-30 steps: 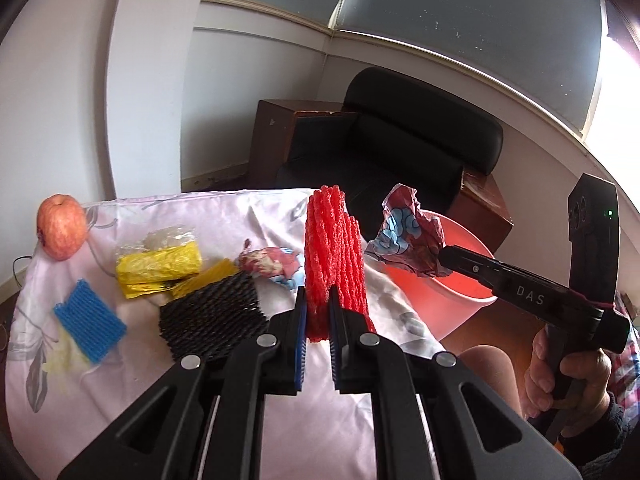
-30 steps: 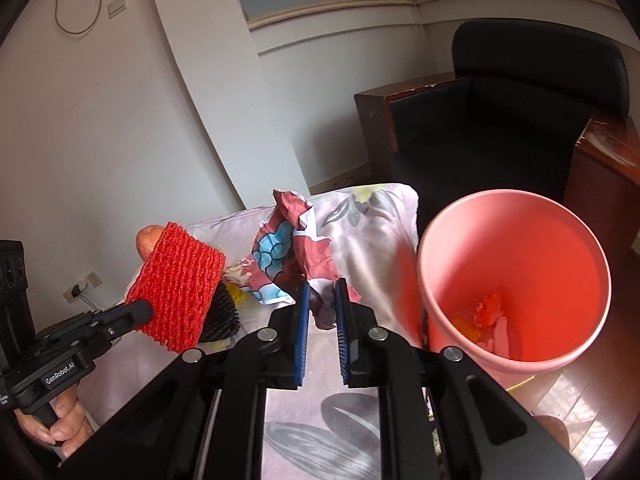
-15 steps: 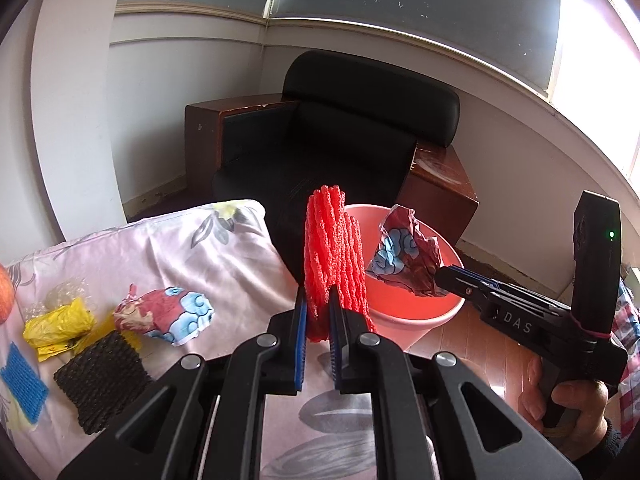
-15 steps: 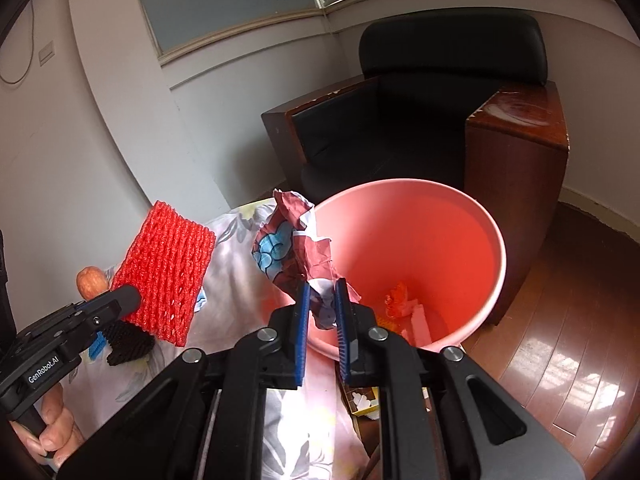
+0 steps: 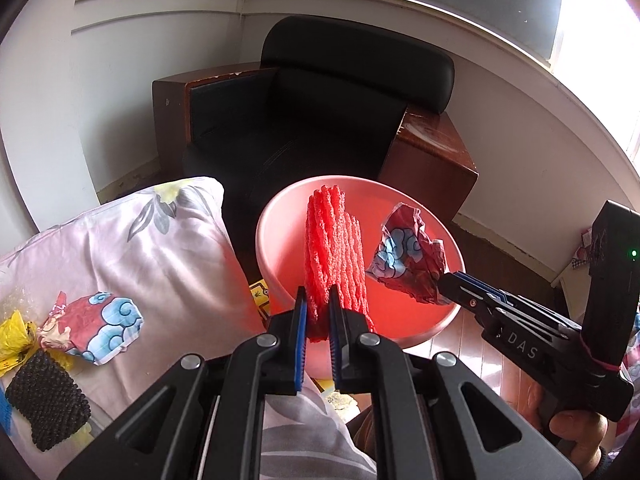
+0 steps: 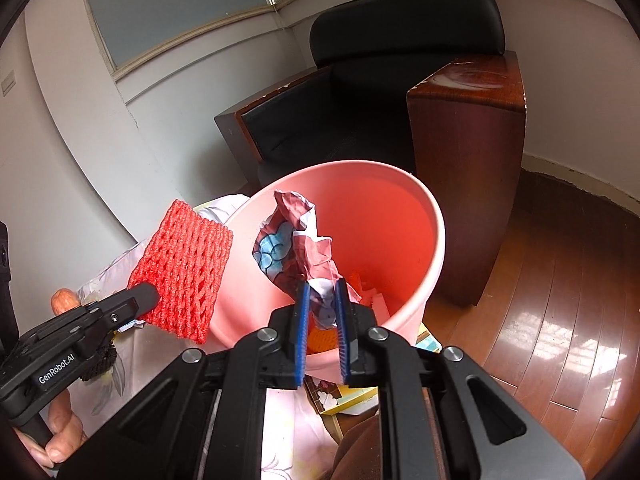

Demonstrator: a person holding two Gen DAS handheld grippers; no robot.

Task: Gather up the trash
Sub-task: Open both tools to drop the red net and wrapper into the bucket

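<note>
My left gripper (image 5: 318, 300) is shut on a red foam net sleeve (image 5: 334, 248) and holds it upright over the pink bin (image 5: 276, 264). My right gripper (image 6: 322, 292) is shut on a crumpled red and blue wrapper (image 6: 292, 248), held over the mouth of the pink bin (image 6: 436, 240). The net sleeve also shows in the right wrist view (image 6: 182, 272), at the bin's left rim. The wrapper also shows in the left wrist view (image 5: 404, 264). Some trash lies at the bottom of the bin (image 6: 368, 292).
On the flowered cloth (image 5: 160, 248) lie a second cloud-print wrapper (image 5: 96, 324), a black net sleeve (image 5: 44, 396) and yellow plastic (image 5: 14, 336). A black armchair (image 5: 328, 120) with wooden arms stands behind the bin. Wooden floor (image 6: 560, 320) is to the right.
Both grippers have moved right from above the table to above the bin, carrying the net sleeve and the wrapper. The right gripper's jaws look slightly wider apart.
</note>
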